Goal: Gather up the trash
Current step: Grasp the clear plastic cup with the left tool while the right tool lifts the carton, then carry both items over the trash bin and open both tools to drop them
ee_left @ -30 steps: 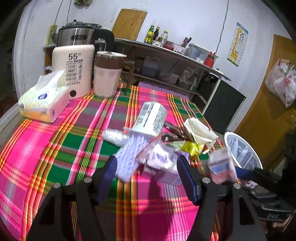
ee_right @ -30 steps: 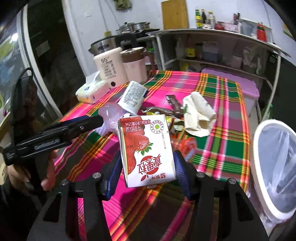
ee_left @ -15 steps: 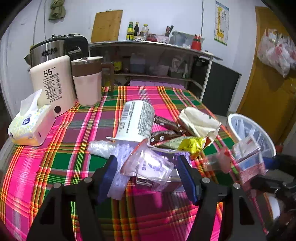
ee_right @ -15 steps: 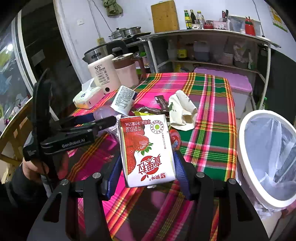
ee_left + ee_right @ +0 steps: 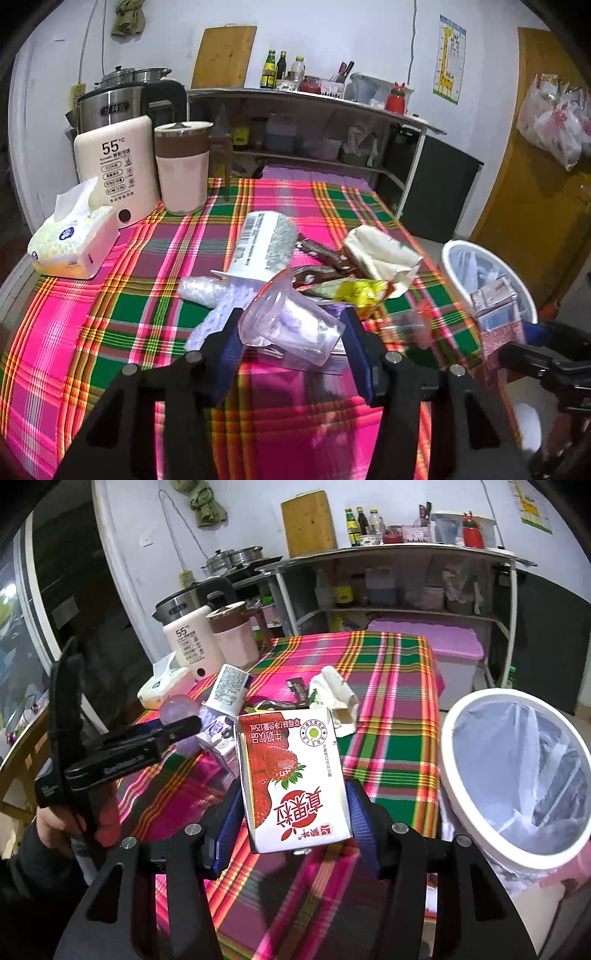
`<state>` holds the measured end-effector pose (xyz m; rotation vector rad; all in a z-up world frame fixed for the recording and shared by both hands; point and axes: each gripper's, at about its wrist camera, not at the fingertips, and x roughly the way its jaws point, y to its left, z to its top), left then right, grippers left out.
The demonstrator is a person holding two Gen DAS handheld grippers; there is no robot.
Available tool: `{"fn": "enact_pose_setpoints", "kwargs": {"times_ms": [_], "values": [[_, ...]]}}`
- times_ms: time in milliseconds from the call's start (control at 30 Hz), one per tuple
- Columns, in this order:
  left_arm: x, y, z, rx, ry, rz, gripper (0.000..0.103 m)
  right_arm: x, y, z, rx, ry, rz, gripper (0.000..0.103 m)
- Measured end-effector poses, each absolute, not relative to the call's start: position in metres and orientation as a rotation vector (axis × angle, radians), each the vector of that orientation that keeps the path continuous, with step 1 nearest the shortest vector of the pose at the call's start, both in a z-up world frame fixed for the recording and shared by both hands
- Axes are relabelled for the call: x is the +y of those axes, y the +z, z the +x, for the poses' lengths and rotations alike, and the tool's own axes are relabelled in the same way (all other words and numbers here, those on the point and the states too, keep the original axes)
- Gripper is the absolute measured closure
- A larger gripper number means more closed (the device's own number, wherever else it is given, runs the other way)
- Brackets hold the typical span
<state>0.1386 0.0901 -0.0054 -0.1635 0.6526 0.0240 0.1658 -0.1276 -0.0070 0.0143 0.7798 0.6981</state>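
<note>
Plaid-clothed desk (image 5: 110,314). At far left corner: tissue pack (image 5: 72,245), cream water warmer marked 55 (image 5: 116,168), pink jug with brown lid (image 5: 183,166), steel kettle (image 5: 110,107) behind. Wooden cutting board (image 5: 224,55) against wall, bottles (image 5: 280,68) on shelf.

a strawberry milk carton (image 5: 293,779) held upside down near the white bin (image 5: 517,775); a clear plastic cup (image 5: 291,325) lies sideways.
</note>
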Motion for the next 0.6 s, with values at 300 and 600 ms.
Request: {"fn": "enact_pose_setpoints", "kwargs": {"times_ms": [300, 600], "values": [[0.046, 0.013, 0.136, 0.642, -0.076, -0.152, 0.049, -0.168, -0.005, 0.162, 0.768, 0.618, 0.057, 0.047], [-0.014, 0.018, 0.162, 0.658, -0.212, -0.121, 0.049, -0.227, -0.011, 0.178, 0.763, 0.484, 0.112, 0.047]]}}
